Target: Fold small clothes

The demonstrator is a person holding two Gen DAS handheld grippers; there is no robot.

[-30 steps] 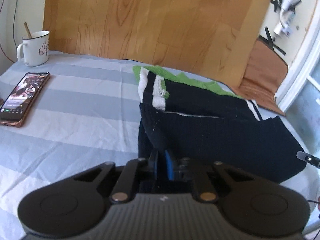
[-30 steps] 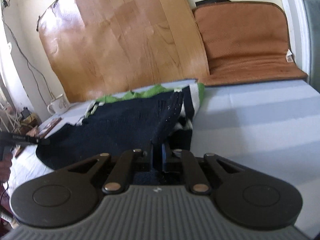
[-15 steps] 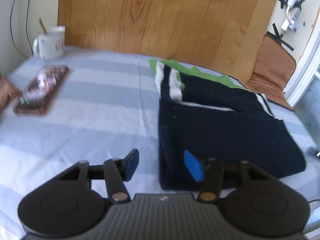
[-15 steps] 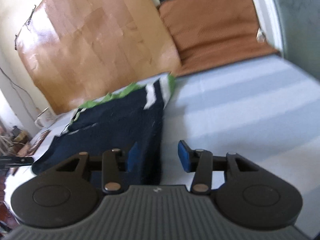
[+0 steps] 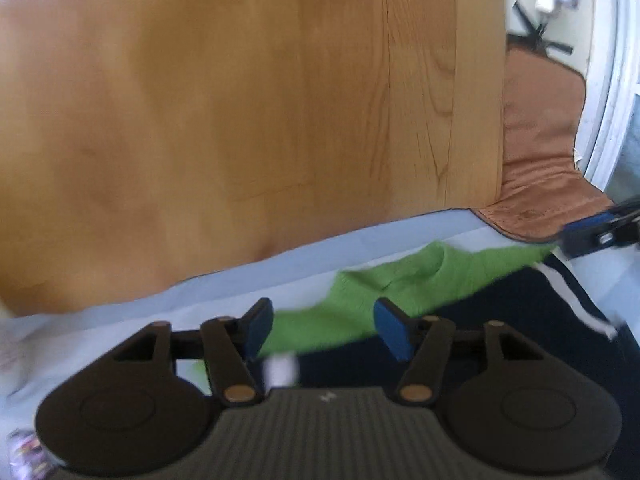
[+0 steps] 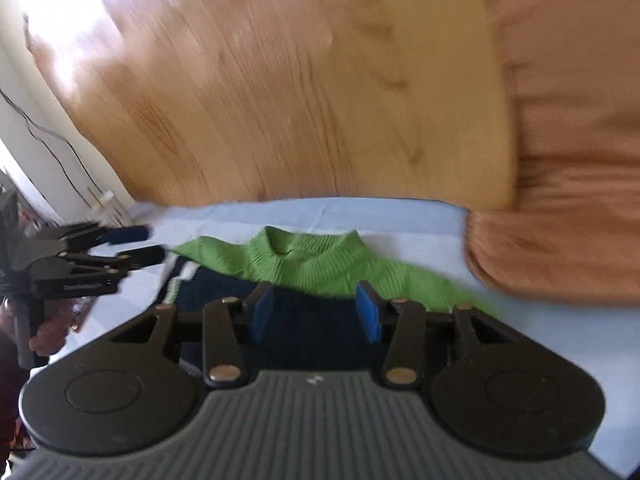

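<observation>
Both grippers tilt downward, jaws opening and gripping nothing: the left gripper [image 5: 322,330] and right gripper [image 6: 316,314] hover over the sweater [image 6: 320,264] lying just ahead on the bed [image 6: 400,216].

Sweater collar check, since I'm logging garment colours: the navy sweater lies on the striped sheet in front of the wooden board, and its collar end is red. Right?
Not quite: the collar end is green, not red, as the right wrist view shows. The rest stands: the navy sweater lies on the striped sheet in front of the wooden board.
</observation>
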